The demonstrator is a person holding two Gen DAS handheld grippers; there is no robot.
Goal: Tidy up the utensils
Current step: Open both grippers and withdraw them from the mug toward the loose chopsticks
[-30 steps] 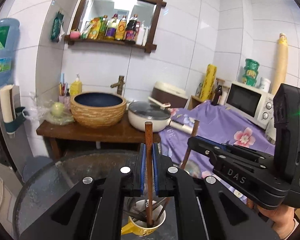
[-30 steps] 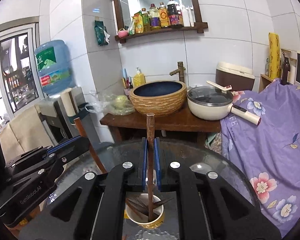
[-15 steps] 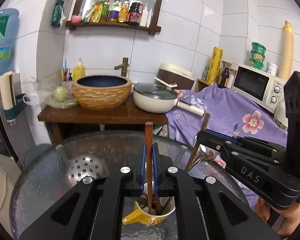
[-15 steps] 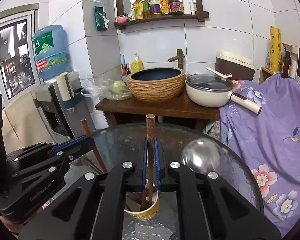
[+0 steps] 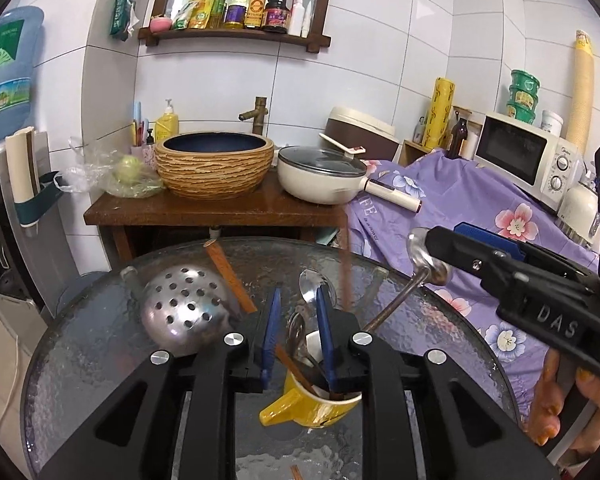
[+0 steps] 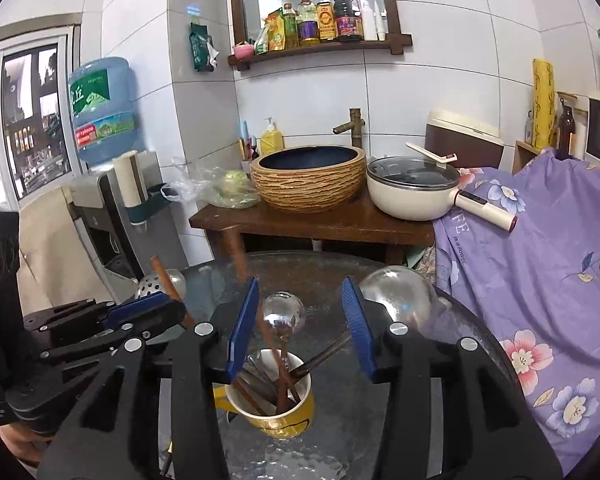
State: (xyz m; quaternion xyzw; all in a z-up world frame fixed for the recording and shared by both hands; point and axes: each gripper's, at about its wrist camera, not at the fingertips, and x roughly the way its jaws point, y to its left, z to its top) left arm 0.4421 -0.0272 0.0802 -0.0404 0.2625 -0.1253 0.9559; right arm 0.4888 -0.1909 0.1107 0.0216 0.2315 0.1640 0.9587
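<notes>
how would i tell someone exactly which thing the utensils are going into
Find the round frosted glass table in front of the wooden washstand. Near its front edge stands a yellow ceramic mug with a white inside, spoons and brown chopsticks sticking out. It is the only cup there; beside it lies just a perforated steel skimmer ladle.

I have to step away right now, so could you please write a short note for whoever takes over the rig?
Left gripper: jaws opening, gripping nothing.
Right gripper: jaws opening, gripping nothing. Both hover over the yellow mug.
Done: chopsticks, a spoon and a ladle stand in the mug.
Left: the slotted skimmer lies on the glass table beside the mug; it is probably the next piece to put away.
</notes>
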